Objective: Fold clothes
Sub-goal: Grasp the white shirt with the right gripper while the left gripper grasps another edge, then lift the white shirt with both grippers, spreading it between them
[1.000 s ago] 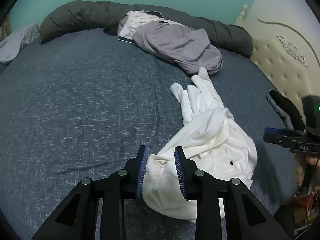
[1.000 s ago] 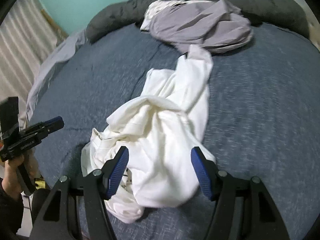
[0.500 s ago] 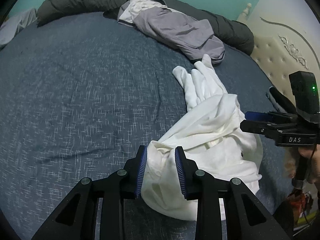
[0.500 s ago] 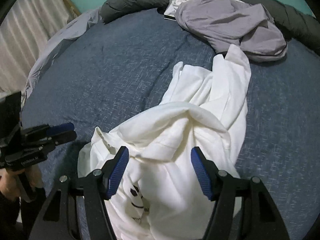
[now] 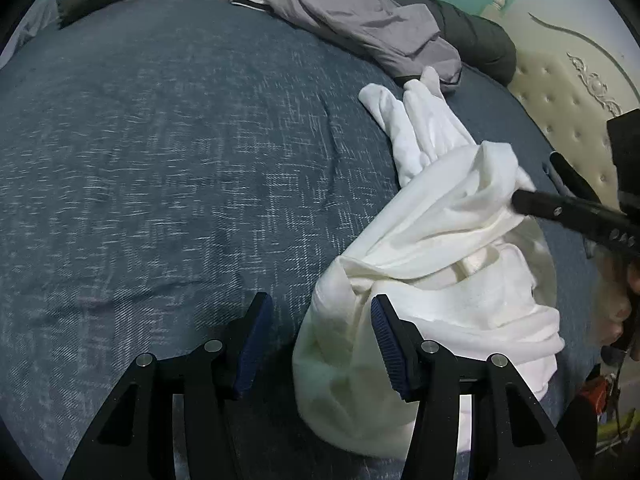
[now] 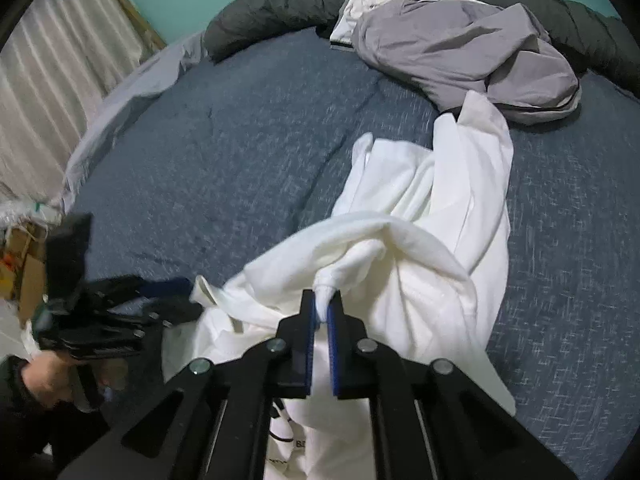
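My right gripper [image 6: 323,307] tipped down, just pinched the white shirt [image 6: 404,248], my left gripper [image 5: 316,344] tipped down, just opening, shirt loose between

I see a plain white garment [image 5: 436,240] on the bed [image 5: 168,152], whose cover is dark blue flecked with pale threads. Beyond the white one lies a grey garment [image 6: 460,52] with white lining, against a charcoal bolster [image 6: 272,8]. Both grippers are black with blue pads [image 5: 386,344].
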Tool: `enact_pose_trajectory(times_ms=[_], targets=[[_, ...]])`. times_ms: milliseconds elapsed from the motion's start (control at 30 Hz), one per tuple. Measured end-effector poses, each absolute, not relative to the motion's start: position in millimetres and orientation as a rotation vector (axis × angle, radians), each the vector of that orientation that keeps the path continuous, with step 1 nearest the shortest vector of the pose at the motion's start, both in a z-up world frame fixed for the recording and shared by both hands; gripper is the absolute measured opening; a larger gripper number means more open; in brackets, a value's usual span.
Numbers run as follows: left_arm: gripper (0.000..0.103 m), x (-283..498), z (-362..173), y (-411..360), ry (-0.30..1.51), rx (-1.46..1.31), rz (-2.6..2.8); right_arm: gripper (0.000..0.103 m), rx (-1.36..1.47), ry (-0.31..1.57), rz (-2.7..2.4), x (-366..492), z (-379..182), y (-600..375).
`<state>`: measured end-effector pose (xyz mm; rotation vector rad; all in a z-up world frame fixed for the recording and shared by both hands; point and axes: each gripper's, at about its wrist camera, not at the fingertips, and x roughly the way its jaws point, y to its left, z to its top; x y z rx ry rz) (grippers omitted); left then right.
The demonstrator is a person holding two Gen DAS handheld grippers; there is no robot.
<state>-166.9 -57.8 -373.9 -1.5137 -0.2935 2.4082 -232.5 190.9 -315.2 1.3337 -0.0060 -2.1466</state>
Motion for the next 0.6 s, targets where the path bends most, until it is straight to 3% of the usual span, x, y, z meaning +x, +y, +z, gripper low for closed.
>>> enact_pose_trajectory(times_ms=[67,133,200,267,400,600], targets=[[0.054,-170.4,-376.8,-56.6,-0.309,-1.507,2.394,0.005,1.307,-0.046,-2.156,-232.6,-309.3,195.3],[0.042,-172.9,-377.8,-54.1,-0.331,-1.492,2.361,0.004,1.283,-0.064,-2.161,-231.9,-303.2,198.0],[0.016,-173.8,-377.9,-50.4,-0.327,-1.481,2.344,0.004,1.265,-0.075,-2.163,-231.6,-296.4,200.0],[0.010,-172.8,-373.9,-46.0,-0.316,-1.465,2.335,0.004,1.246,-0.095,-2.167,-230.6,-289.2,203.2],[0.009,-166.9,-348.2,-42.4,-0.298,-1.388,2.363,0.004,1.169,-0.155,-2.200,-224.1,-263.0,215.3],[0.008,-155.0,-256.8,-44.5,-0.243,-1.191,2.476,0.004,1.030,-0.198,-2.253,-210.5,-198.6,230.8]])
